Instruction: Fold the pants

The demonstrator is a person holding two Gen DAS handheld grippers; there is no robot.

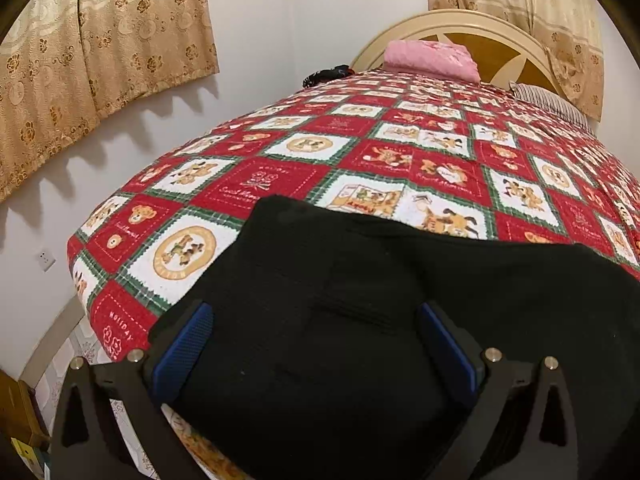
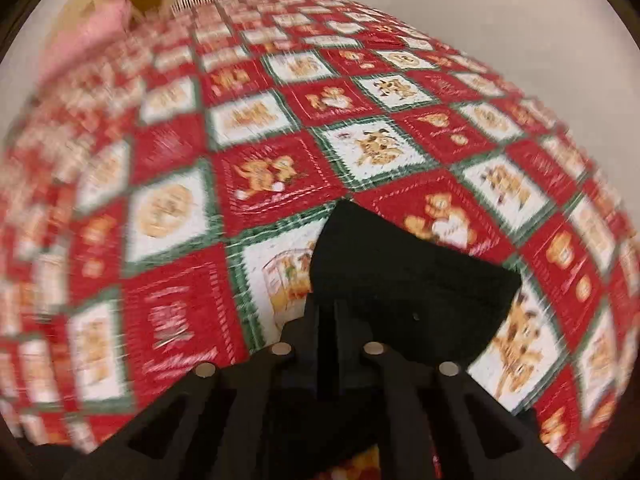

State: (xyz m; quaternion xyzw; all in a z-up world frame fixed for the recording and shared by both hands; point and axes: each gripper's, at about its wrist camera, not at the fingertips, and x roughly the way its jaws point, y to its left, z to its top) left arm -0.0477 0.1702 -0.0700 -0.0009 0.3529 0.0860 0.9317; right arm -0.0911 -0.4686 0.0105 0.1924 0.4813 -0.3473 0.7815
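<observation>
The black pants lie in a folded heap on the red, white and green patchwork bedspread. My left gripper is open, its blue-padded fingers wide apart over the near part of the pants. In the blurred right wrist view, my right gripper is shut on a corner of the black pants, which sticks up from between the fingers above the bedspread.
A pink folded cloth and a striped pillow lie by the cream headboard. A small dark item sits at the bed's far left edge. Curtains and a white wall are to the left; tiled floor lies below.
</observation>
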